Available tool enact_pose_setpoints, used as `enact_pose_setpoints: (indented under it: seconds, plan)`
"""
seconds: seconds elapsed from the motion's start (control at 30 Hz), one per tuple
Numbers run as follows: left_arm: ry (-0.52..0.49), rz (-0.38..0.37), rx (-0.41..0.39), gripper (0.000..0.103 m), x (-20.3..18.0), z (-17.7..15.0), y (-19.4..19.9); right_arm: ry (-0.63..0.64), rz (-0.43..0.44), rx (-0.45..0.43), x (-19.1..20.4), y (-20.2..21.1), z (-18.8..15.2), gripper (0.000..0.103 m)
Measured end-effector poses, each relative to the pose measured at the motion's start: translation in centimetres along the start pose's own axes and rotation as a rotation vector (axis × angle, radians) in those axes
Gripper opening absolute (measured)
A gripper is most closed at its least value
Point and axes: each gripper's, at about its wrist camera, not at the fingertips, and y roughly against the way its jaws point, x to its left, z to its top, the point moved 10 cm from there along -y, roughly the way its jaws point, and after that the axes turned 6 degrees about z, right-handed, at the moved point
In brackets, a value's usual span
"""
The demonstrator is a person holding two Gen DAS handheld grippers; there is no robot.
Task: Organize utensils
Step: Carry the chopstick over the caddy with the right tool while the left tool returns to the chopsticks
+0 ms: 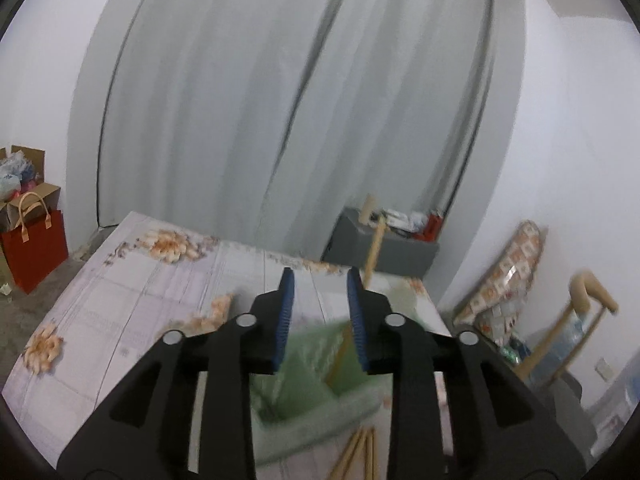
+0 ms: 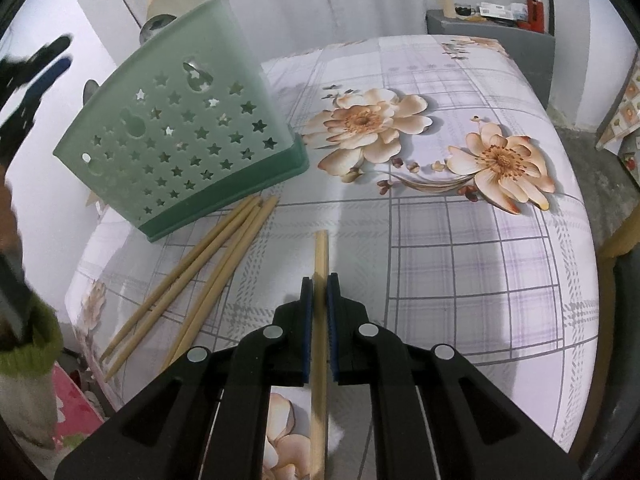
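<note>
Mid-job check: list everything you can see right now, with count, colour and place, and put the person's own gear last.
utensil holder: one, green with star cut-outs, on the table's left part, utensils standing in it
loose chopsticks: about four, bamboo, on the cloth in front of the holder
held chopstick: one, bamboo, between the right claw's pads
cloth: one, pale plaid with peach flowers, covering the table
grey cabinet: one, behind the table, small items on top
red bag: one, on the floor at far left
curtain: grey, back wall
left claw: pads apart, above the holder
right claw: shut on the chopstick
</note>
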Motion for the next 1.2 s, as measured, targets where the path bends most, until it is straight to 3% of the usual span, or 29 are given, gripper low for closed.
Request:
enact_pose_setpoints:
  seconds: [0.1, 0.2, 0.27, 0.47, 0.57, 0.73, 0.93, 1.2]
  plan:
    - [-0.040, -0.003, 0.009, 0.036, 0.1, -2.0, 1.6, 0.009, -0.001, 0.017, 0.1, -0.2, 0.1, 0.009]
    - [-0.077, -0.013, 0.082, 0.039, 0.5, -5.6, 2.5, 0.018, -0.003, 0.031, 0.2, -0.4, 0.4, 0.011]
    - [-0.109, 0.000, 0.088, 0.044, 0.7, -7.2, 3.0, 0.032, -0.010, 0.040, 0.5, -0.7, 0.7, 0.015]
    - [-0.151, 0.017, 0.192, 0.044, 1.3, -12.1, 3.6, 0.106, -0.070, 0.072, 1.4, -1.3, 0.9, 0.015]
    - [-0.195, 0.021, 0.204, 0.044, 1.0, -13.6, 3.8, 0.152, -0.126, 0.078, 1.7, -1.7, 1.2, 0.015]
    - [-0.293, 0.050, 0.256, 0.048, 0.9, -16.0, 3.0, 0.164, -0.167, 0.074, 1.7, -1.7, 1.3, 0.007]
    - [-0.334, 0.091, 0.339, 0.058, 1.8, -17.9, 1.3, 0.118, -0.129, -0.029, 2.2, 1.3, 3.0, 0.007]
    - [-0.335, 0.145, 0.424, 0.072, 3.5, -20.1, -0.1, 0.086, -0.022, -0.260, 4.7, 9.6, 7.1, 0.007]
